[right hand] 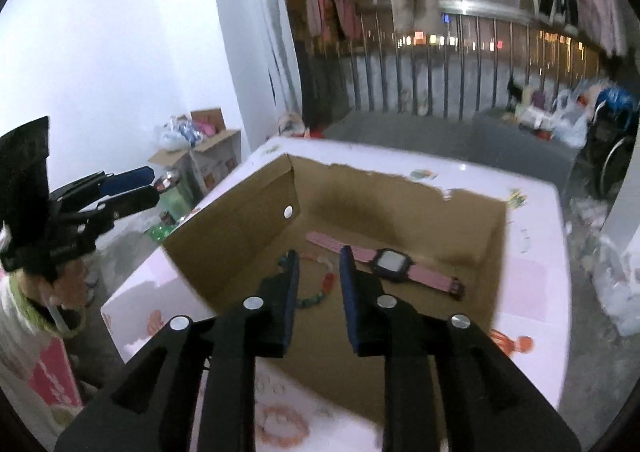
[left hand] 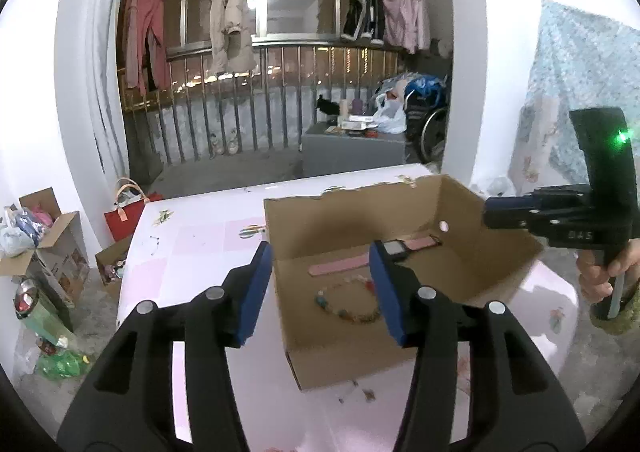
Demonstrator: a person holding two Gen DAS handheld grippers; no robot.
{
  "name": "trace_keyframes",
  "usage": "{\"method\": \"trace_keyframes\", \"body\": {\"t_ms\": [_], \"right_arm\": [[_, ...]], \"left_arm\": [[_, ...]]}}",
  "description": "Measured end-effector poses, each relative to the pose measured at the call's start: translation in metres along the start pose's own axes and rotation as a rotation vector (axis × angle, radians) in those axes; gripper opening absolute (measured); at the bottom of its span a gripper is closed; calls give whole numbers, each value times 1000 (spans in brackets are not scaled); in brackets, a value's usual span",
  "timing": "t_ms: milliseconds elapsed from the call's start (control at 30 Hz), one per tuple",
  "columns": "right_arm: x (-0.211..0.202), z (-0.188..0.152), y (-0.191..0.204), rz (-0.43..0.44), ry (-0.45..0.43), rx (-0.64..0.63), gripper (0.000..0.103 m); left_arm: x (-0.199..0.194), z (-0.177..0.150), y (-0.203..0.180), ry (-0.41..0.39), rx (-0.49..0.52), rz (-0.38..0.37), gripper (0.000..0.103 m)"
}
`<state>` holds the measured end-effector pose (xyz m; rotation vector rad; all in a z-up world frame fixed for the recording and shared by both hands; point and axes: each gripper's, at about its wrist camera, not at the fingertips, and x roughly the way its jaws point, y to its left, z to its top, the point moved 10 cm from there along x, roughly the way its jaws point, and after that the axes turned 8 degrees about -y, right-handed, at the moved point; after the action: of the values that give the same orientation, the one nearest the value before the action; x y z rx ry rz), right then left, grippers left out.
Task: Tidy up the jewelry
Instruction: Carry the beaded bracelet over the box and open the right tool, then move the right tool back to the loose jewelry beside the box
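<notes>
An open cardboard box (left hand: 352,220) (right hand: 400,204) stands on a pink-covered table (left hand: 200,252) (right hand: 528,284). Inside it lie a pink-strapped watch (left hand: 340,266) (right hand: 390,262) and a bracelet of coloured beads (left hand: 344,312) (right hand: 326,284). My left gripper (left hand: 320,256) (right hand: 154,184) is open, its blue pads spread wide over the box's near left corner, with nothing between them. My right gripper (right hand: 319,254) (left hand: 490,214) is open with a narrower gap. It hovers above the bracelet and holds nothing. A hand (left hand: 600,276) grips its handle.
Small loose bits (left hand: 356,392) and a blurred orange-pink beaded piece (right hand: 280,424) lie on the table in front of the box. Cardboard boxes (left hand: 52,244) and a red bag (left hand: 124,216) stand on the floor at left. A balcony railing (left hand: 248,124) with hanging clothes lies beyond.
</notes>
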<state>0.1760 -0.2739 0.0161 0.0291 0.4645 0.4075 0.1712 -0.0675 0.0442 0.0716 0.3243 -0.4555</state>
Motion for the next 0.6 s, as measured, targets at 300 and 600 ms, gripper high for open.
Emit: {"method": "trace_keyframes", "body": {"t_ms": [300, 600], "right_arm": [[-54, -69, 7, -21, 49, 4, 31], [-41, -130, 18, 42, 134, 122, 31]], "left_arm": [[-30, -65, -23, 98, -51, -104, 48], [-23, -133, -66, 214, -59, -247, 48]]}}
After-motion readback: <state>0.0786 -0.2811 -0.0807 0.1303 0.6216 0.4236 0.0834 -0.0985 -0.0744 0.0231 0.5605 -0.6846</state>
